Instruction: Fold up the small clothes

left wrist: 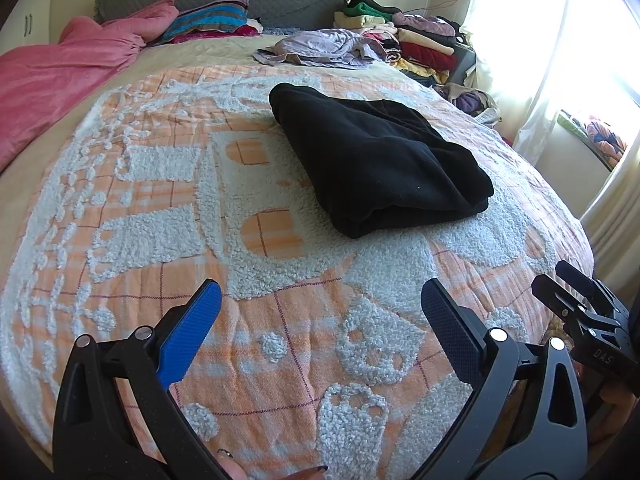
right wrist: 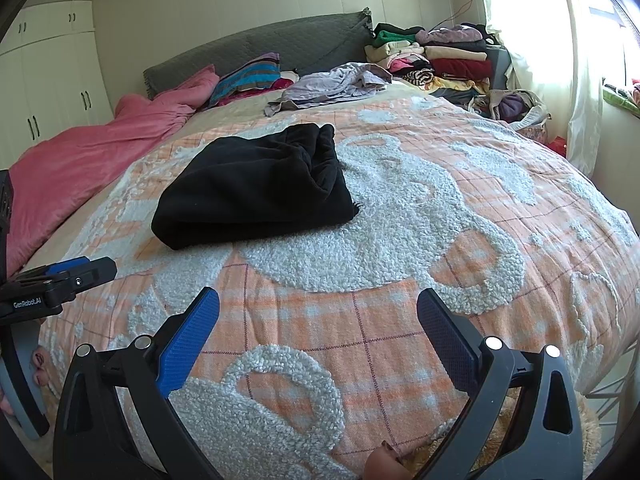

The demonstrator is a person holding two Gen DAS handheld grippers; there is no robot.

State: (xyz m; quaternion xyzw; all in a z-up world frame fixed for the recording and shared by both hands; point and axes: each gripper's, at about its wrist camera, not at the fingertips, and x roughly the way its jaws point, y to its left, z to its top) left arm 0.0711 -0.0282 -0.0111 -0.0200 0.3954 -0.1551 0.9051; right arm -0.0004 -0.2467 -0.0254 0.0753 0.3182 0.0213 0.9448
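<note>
Black garment (left wrist: 380,164) folded, left gripper (right wrist: 80,276) marked "GenRobot.AI"

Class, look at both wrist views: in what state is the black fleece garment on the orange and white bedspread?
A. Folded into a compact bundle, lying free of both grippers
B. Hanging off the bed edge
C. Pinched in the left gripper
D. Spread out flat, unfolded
A: the black fleece garment lies folded on the orange and white bedspread, with the left gripper and the right gripper open, short of it.

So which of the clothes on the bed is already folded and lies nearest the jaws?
The black garment, folded mid-bed; the lilac one lies crumpled farther back.
</note>
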